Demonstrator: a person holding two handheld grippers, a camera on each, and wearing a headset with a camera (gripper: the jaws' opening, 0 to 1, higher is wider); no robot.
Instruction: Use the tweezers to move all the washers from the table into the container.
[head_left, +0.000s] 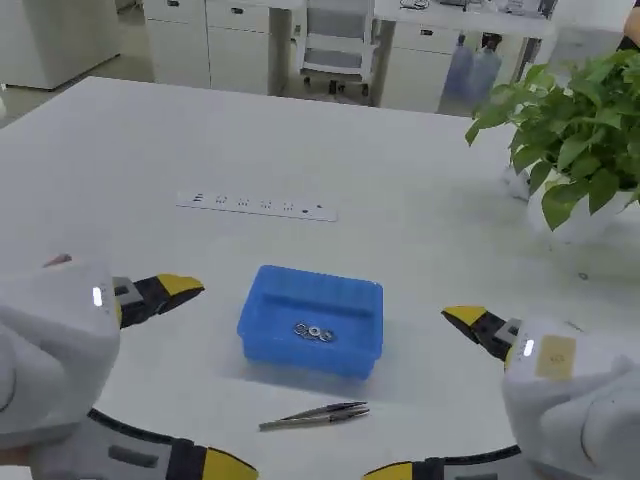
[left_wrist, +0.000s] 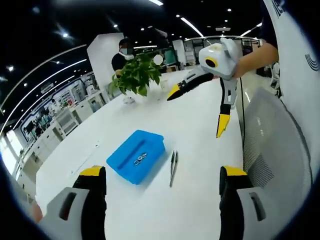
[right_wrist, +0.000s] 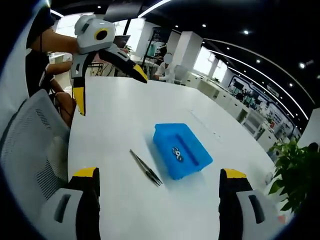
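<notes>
Fingertips (left_wrist: 92, 172) of the left gripper (left_wrist: 162, 172), capped in yellow, stand wide apart with nothing between them. The right gripper (right_wrist: 159, 173) is spread just as wide, and its jaws hold nothing either. In the head view the two are held at the near left and near right of the white table (head_left: 150, 140), each pointing in toward the middle. Neither touches anything on the surface.

Between them, on the near side, the tweezers (head_left: 315, 415) lie flat on the table, running roughly left to right. They sit just near of the blue container (head_left: 320, 277), apart from its wall and clear of both grippers.

The container is a shallow rectangular tray in the middle of the table, standing level. A small cluster of washers (head_left: 314, 332) rests on its floor, close together near the centre. Their exact number is hard to tell.

Farther off, a white power strip (head_left: 257, 205) lies flat beyond the container, well apart from it. A leafy green plant (head_left: 575, 130) stands at the far right of the table. Both gripper views catch the grey mesh back of a chair (right_wrist: 35, 145) at the near edge of the table. White cabinets (head_left: 210, 45) line the far side of the room.
</notes>
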